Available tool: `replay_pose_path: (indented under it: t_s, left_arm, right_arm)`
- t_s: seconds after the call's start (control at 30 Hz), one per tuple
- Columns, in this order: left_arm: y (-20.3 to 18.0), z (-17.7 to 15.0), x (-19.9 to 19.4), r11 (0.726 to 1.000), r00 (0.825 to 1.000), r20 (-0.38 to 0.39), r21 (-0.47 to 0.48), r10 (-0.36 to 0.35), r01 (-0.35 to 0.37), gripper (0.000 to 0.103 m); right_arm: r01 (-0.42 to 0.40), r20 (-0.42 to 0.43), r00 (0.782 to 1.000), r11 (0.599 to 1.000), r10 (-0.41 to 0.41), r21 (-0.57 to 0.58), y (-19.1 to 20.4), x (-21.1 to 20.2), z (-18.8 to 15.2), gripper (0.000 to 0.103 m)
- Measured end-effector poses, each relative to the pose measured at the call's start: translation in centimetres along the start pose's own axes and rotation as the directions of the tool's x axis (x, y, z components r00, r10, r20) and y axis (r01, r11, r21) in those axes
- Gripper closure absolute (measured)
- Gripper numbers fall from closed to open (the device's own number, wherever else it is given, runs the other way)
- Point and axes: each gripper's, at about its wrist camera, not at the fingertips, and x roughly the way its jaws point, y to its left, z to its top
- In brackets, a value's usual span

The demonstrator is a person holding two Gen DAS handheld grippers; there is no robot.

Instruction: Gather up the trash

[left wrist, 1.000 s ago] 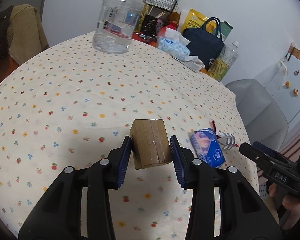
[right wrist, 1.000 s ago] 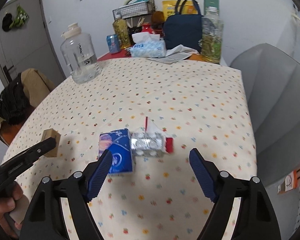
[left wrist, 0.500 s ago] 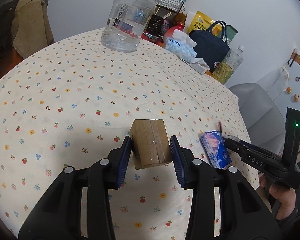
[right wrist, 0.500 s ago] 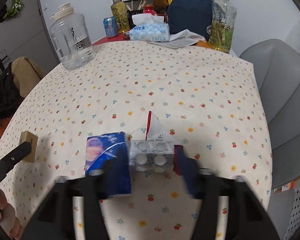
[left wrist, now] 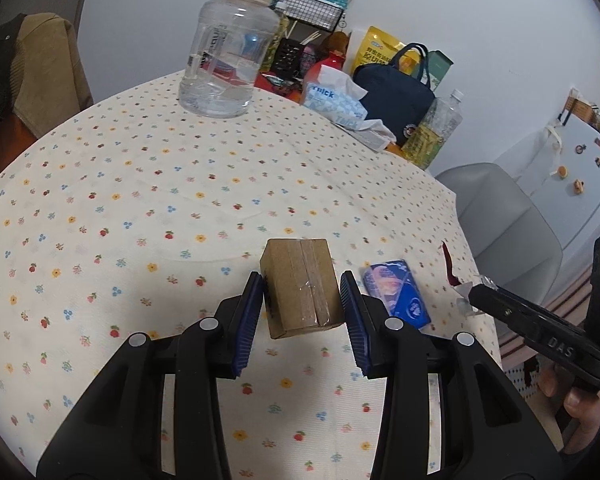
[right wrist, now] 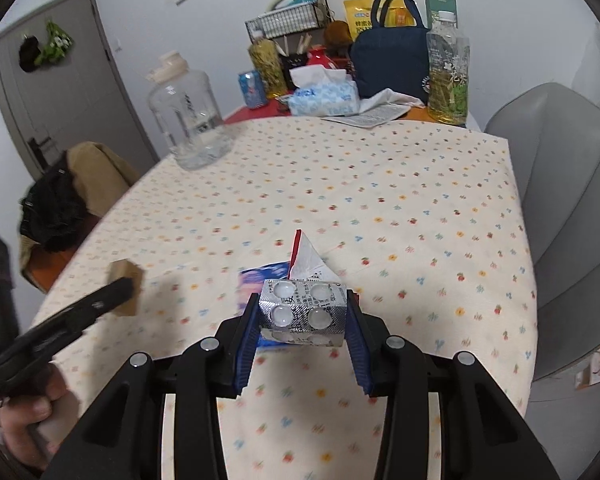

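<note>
My left gripper (left wrist: 301,278) is shut on a small taped cardboard box (left wrist: 296,264), held just above the flowered tablecloth (left wrist: 140,200). A blue tissue packet (left wrist: 396,294) lies on the cloth to its right. In the right wrist view, my right gripper (right wrist: 304,296) is shut on a silver blister pack (right wrist: 302,314). A torn white and red wrapper (right wrist: 308,260) sticks up behind the pack. The blue packet (right wrist: 256,278) shows blurred under and left of the pack. The box (right wrist: 126,280) and the left gripper (right wrist: 100,304) appear at the left.
At the table's far side stand a clear water jug (left wrist: 228,56), a tissue box (left wrist: 332,100), a navy bag (left wrist: 396,88) and a tea bottle (left wrist: 436,132). A grey chair (left wrist: 500,216) is at the right edge. A jacket-draped chair (left wrist: 40,72) is at the left.
The right gripper went from wide open around the blister pack to shut on it, and the pack has risen off the cloth. The left gripper kept its hold on the box.
</note>
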Motion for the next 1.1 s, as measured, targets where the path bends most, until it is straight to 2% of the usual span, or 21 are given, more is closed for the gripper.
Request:
replay_pose_path:
  t_s: [0.13, 0.5, 0.6, 0.73, 0.9, 0.93, 1.1]
  left_arm:
    - [-1.4, -0.2, -0.3, 0.999, 1.000, 0.001, 0.025, -0.026, 0.026, 0.063]
    - [-6.7, -1.9, 0.5, 0.986, 0.993, -0.051, 0.122, -0.108, 0.113, 0.063]
    - [-7.7, -2.2, 0.8, 0.983, 0.992, -0.062, 0.139, -0.111, 0.119, 0.063]
    - [-8.4, -2.5, 1.3, 0.982, 0.991, -0.074, 0.150, -0.108, 0.119, 0.063]
    - [-8.8, -2.6, 1.7, 0.981, 0.991, -0.086, 0.162, -0.099, 0.111, 0.063]
    - [-8.8, -2.6, 1.7, 0.980, 0.991, -0.086, 0.162, -0.098, 0.111, 0.063]
    - [-8.7, -2.6, 1.8, 0.981, 0.992, -0.087, 0.161, -0.093, 0.106, 0.063]
  right_arm:
    - [-0.070, 0.020, 0.997, 0.997, 0.070, 0.028, -0.3, -2.1, -1.2, 0.063]
    - [-0.096, 0.073, 0.993, 0.991, 0.090, 0.094, -3.2, -5.2, -4.3, 0.063]
    - [-0.085, 0.036, 0.996, 0.991, 0.082, 0.103, -3.9, -4.5, -5.2, 0.062]
    - [-0.031, -0.016, 0.999, 0.994, 0.032, 0.106, -4.8, -3.1, -6.6, 0.062]
    - [0.012, -0.026, 1.000, 0.995, -0.009, 0.104, -5.3, -2.5, -7.3, 0.060]
    - [0.016, -0.025, 1.000, 0.995, -0.014, 0.098, -5.2, -2.5, -7.4, 0.060]
    - [0.035, -0.011, 0.999, 0.998, -0.034, 0.060, -4.4, -2.9, -7.2, 0.083]
